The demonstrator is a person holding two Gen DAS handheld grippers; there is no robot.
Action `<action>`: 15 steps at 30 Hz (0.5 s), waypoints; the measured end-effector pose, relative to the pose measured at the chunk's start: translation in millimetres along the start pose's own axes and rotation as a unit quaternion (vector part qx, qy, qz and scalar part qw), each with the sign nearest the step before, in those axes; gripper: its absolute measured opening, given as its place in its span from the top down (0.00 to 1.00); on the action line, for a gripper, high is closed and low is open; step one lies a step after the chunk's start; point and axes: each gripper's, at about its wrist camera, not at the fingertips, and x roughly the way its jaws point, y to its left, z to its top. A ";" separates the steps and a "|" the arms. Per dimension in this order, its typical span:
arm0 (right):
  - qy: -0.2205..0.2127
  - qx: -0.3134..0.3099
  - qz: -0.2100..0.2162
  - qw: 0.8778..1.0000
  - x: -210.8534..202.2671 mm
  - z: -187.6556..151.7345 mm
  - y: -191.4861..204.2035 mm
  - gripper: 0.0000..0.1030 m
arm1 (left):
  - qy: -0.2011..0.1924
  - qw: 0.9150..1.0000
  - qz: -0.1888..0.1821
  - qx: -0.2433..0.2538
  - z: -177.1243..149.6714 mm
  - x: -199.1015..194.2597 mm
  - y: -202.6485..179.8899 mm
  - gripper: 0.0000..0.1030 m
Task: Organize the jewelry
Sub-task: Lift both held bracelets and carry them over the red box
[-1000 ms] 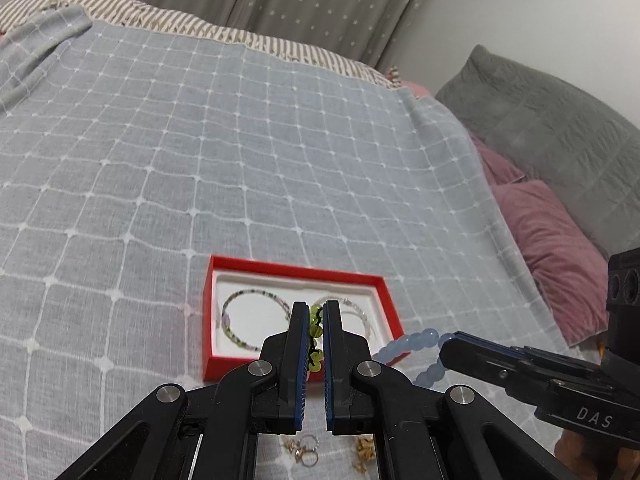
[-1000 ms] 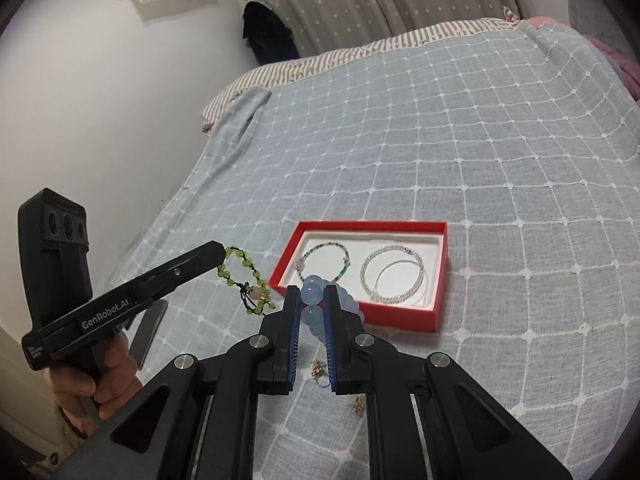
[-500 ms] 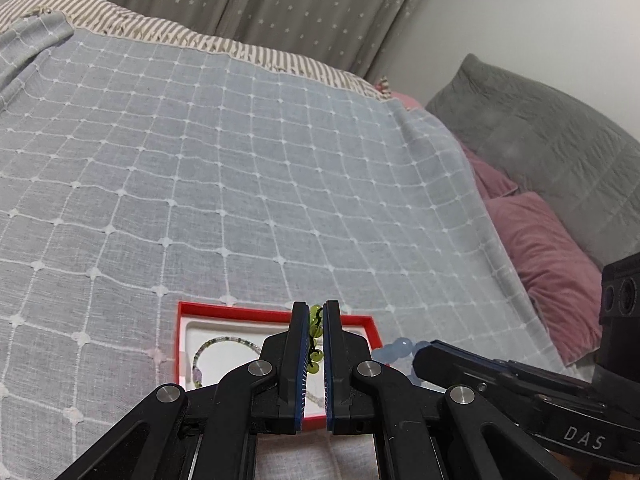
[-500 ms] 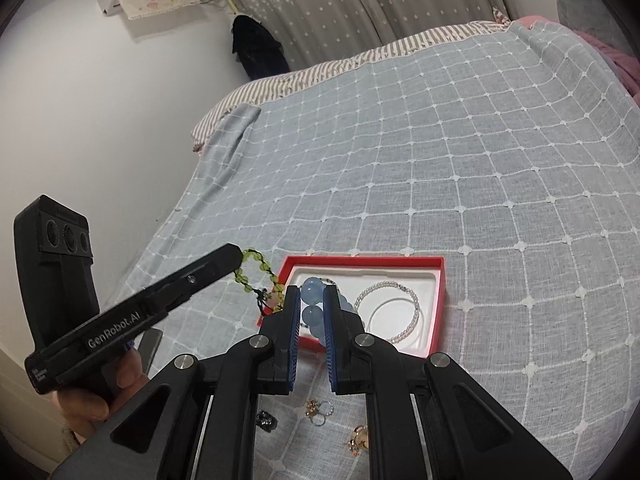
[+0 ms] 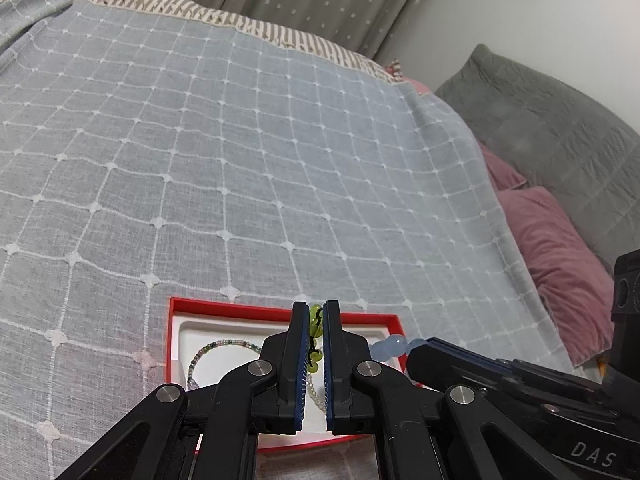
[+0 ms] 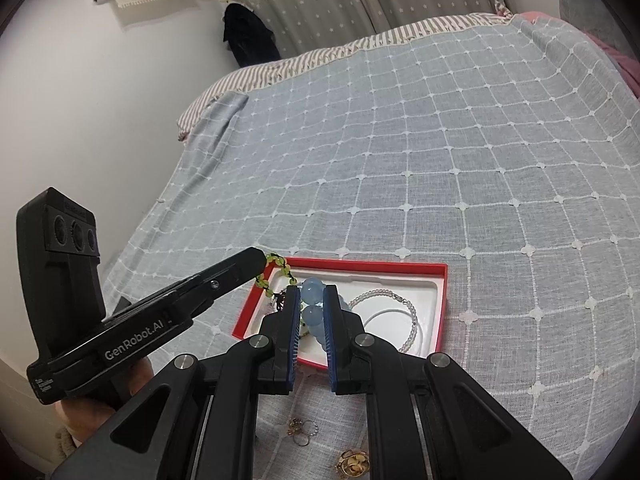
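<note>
A red tray with a white lining point(image 5: 280, 312) point(image 6: 440, 304) lies on the bed. It holds a thin multicoloured bead bracelet point(image 5: 224, 345) and a white pearl bracelet point(image 6: 400, 312). My left gripper point(image 5: 316, 312) is shut on a green bead bracelet point(image 5: 315, 334) point(image 6: 276, 276) and holds it above the tray's left part. My right gripper point(image 6: 311, 296) is shut on a pale blue bead bracelet point(image 6: 311, 300) point(image 5: 390, 346) over the tray's near side.
The bed has a grey-blue checked cover point(image 6: 440, 140). Gold rings and earrings point(image 6: 302, 438) point(image 6: 352, 464) lie on it near me. Pink and grey pillows point(image 5: 560, 248) lie at the right. Curtains and a wall stand behind.
Both grippers have moved forward over the red tray with their bracelets still held. The tray now lies right under the fingertips.
</note>
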 end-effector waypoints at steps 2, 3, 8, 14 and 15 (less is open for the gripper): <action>0.000 0.002 0.001 1.000 1.4 0.4 -1.2 0.89 | 0.006 1.000 0.003 -0.003 -1.8 3.8 3.3 0.99; 0.000 0.002 0.001 1.000 1.5 0.2 -1.9 0.89 | 0.008 1.000 0.008 -0.004 -2.1 5.7 4.9 0.99; 0.003 0.004 -0.001 1.000 4.0 0.1 -5.2 0.89 | 0.018 0.999 0.035 -0.007 -4.2 12.3 11.5 0.99; 0.004 0.005 -0.004 1.000 7.0 -0.8 -7.1 0.89 | 0.037 0.997 0.069 0.002 -9.8 21.2 17.4 0.99; 0.005 0.005 -0.005 1.000 7.6 -1.6 -6.7 0.89 | 0.040 0.997 0.073 0.003 -10.6 23.3 18.4 0.99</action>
